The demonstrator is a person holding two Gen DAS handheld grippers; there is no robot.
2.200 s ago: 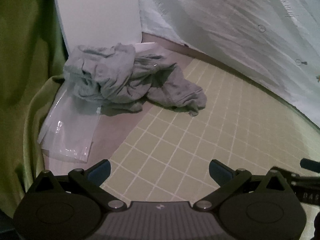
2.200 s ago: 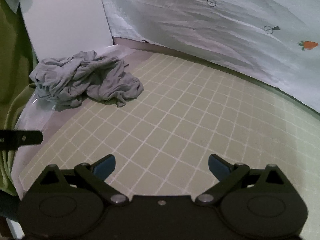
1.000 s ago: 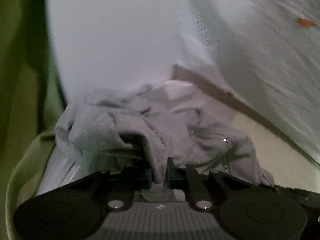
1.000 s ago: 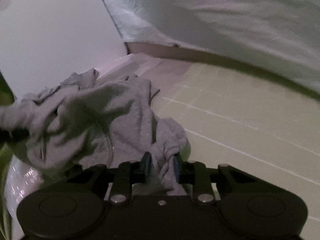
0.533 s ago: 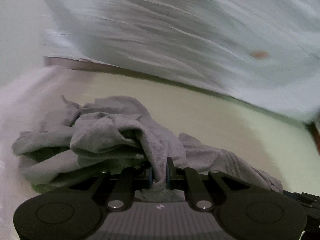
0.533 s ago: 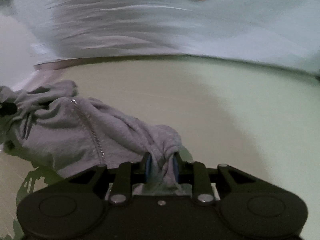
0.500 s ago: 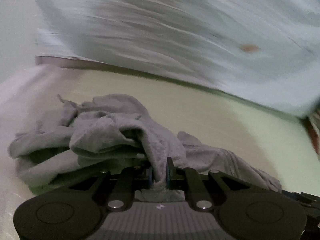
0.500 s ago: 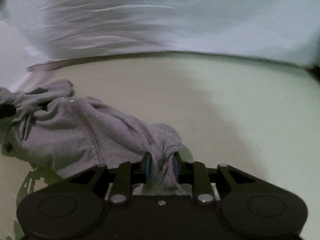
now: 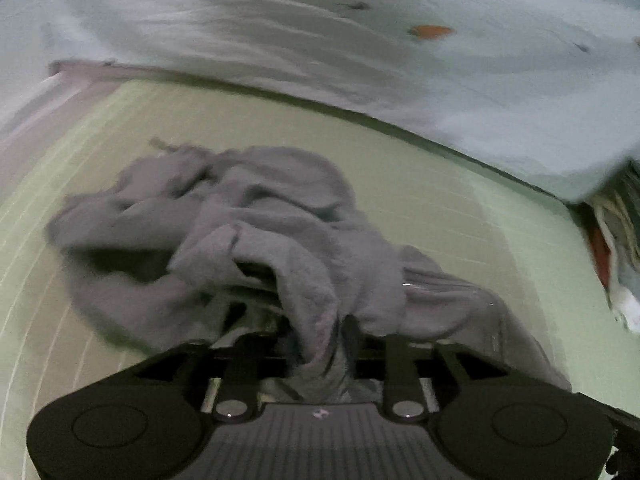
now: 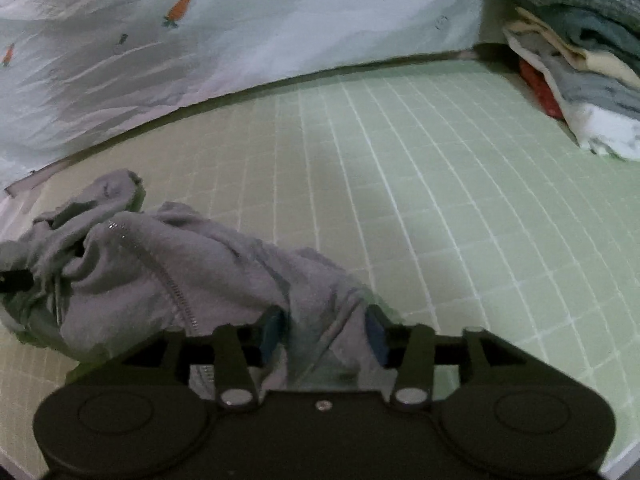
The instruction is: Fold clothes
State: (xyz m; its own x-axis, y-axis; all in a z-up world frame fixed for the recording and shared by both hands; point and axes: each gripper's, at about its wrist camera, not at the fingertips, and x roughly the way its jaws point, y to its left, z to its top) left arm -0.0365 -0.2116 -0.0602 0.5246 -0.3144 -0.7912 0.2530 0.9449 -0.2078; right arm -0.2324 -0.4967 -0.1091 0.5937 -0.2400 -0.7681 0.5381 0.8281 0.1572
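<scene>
A crumpled grey zip-up garment lies in a heap on the green grid mat. My left gripper is shut on a fold of it at the near edge, and the cloth hides the fingertips. In the right wrist view the same garment shows its zipper and spreads to the left over the mat. My right gripper stands partly open, its blue pads apart, with loose cloth lying between them.
A pale sheet with carrot prints hangs along the far edge of the mat. A stack of folded clothes sits at the far right corner, also visible in the left wrist view as the stack.
Both grippers carried the garment from the left corner out onto the mat. The right gripper's pads have spread apart since half a second ago; the left stays closed on cloth.
</scene>
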